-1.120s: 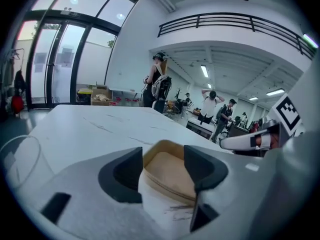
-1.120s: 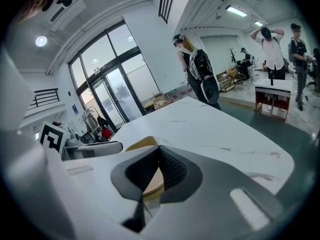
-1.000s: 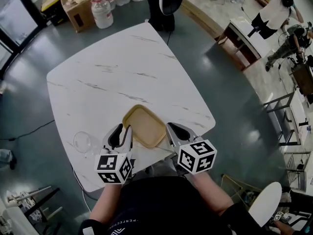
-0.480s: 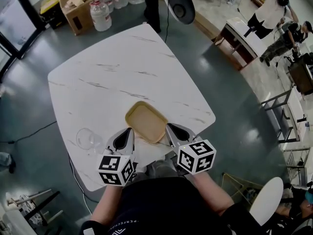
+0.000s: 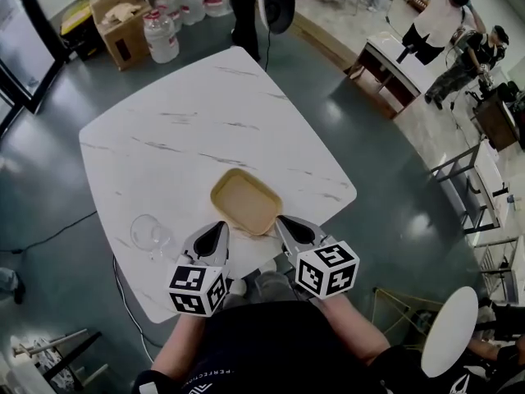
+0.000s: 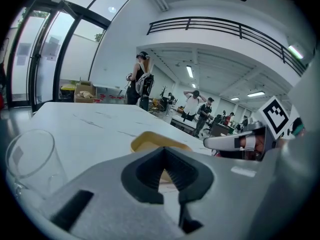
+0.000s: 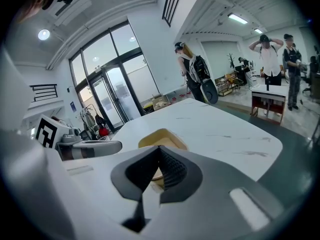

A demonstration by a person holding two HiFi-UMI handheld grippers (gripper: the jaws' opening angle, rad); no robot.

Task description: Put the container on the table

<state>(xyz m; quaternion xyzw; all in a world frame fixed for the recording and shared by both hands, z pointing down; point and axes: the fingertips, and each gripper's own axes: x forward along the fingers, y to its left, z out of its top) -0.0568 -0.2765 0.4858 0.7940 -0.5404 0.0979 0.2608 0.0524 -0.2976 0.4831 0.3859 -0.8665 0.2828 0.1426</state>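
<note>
On the white marble table (image 5: 205, 121), head view: the top filled most of the frame, one corner pointing to 12 o'clock.

Container (image 5: 244, 201): a tan, shallow tray with rounded corners. It lay flat on the table at about 5 o'clock from the table's centre, close to the near edge, with nothing in it.

Left tongs (image 5: 220, 226): closed and empty, tip just beside the container's corner at its 7 o'clock. In the left gripper view the tips (image 6: 164, 149) met, with the container (image 6: 159, 143) beyond them.

Right tongs (image 5: 280, 220): closed and empty, tip at the container's 5 o'clock. Tips (image 7: 160, 148) were together, with the container (image 7: 162, 138) ahead. Contact with the container could not be made out for either tongs.

Clear glass (image 5: 146, 235): stood upright at the container's 8 o'clock, apart from it and near the left tongs.
</note>
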